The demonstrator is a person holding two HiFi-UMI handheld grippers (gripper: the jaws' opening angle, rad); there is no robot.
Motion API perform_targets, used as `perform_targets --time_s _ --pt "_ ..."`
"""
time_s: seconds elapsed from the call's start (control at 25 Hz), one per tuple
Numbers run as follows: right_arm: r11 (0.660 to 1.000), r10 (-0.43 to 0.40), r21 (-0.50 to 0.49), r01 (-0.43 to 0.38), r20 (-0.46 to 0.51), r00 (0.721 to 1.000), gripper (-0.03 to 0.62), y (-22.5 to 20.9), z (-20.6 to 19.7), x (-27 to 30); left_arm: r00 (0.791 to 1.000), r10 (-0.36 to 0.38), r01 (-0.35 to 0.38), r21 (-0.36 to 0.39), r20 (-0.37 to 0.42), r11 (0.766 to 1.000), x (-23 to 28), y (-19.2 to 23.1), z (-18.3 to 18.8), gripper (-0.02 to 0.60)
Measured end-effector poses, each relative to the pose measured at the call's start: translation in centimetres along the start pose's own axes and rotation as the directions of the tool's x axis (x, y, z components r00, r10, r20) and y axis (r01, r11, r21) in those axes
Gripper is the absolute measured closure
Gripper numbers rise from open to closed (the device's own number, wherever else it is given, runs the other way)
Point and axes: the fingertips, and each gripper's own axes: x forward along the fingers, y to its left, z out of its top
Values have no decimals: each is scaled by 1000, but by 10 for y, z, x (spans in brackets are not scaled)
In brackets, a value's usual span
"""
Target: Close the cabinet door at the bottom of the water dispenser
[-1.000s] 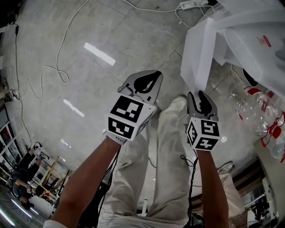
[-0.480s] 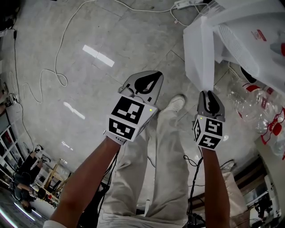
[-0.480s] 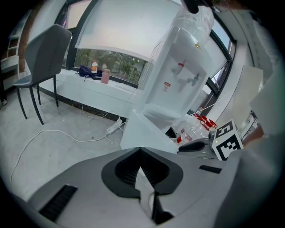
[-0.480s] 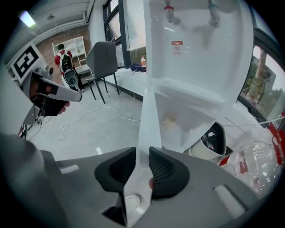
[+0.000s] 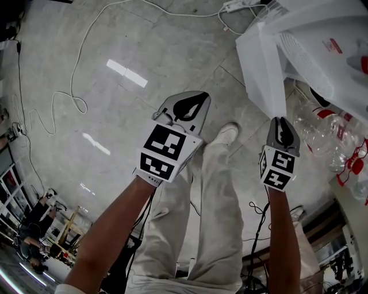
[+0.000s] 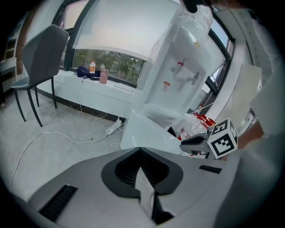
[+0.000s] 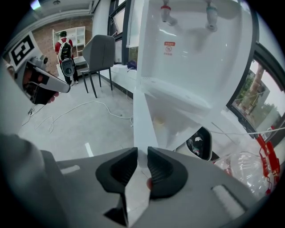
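The white water dispenser (image 5: 322, 46) stands at the upper right, and its bottom cabinet door (image 5: 261, 69) hangs swung open toward me. My right gripper (image 5: 283, 122) sits at the door's lower free edge. In the right gripper view that thin white edge (image 7: 141, 116) runs down between the jaws of my right gripper (image 7: 141, 153), which have just been closing and now clamp it. My left gripper (image 5: 192, 99) hovers over the floor to the left of the door, shut with nothing in it. The left gripper view shows the door (image 6: 147, 133) ahead, with the right gripper (image 6: 187, 141) beside it.
White cables (image 5: 75, 86) snake over the grey floor, and a power strip (image 5: 241, 6) lies at the top. Empty plastic bottles (image 5: 322, 138) are piled right of the dispenser. My shoe (image 5: 227, 133) is below the door. A grey chair (image 7: 100, 55) stands by the window.
The right gripper has slid to the right, onto the door's lower edge, and its jaws have narrowed around it. The left gripper has stayed in place.
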Motion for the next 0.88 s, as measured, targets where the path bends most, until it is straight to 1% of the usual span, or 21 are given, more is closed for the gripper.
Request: perform_targets --time_s 0.24,0.4,0.68,0.88 --pt "999 -42 -29 42 9 999 510 -24 2 4 999 -32 33 16 -15 999 4 -7 2 575" --pt "998 -46 -48 46 14 999 508 -34 3 6 998 -57 58 35 -23 998 10 -15 3 575" --pt "995 -82 -55 83 12 997 507 -59 6 12 997 -75 76 33 -16 997 16 -27 7 575" --pt "993 -94 -68 95 9 996 507 -73 8 17 994 -108 110 68 -32 992 19 -40 7 575"
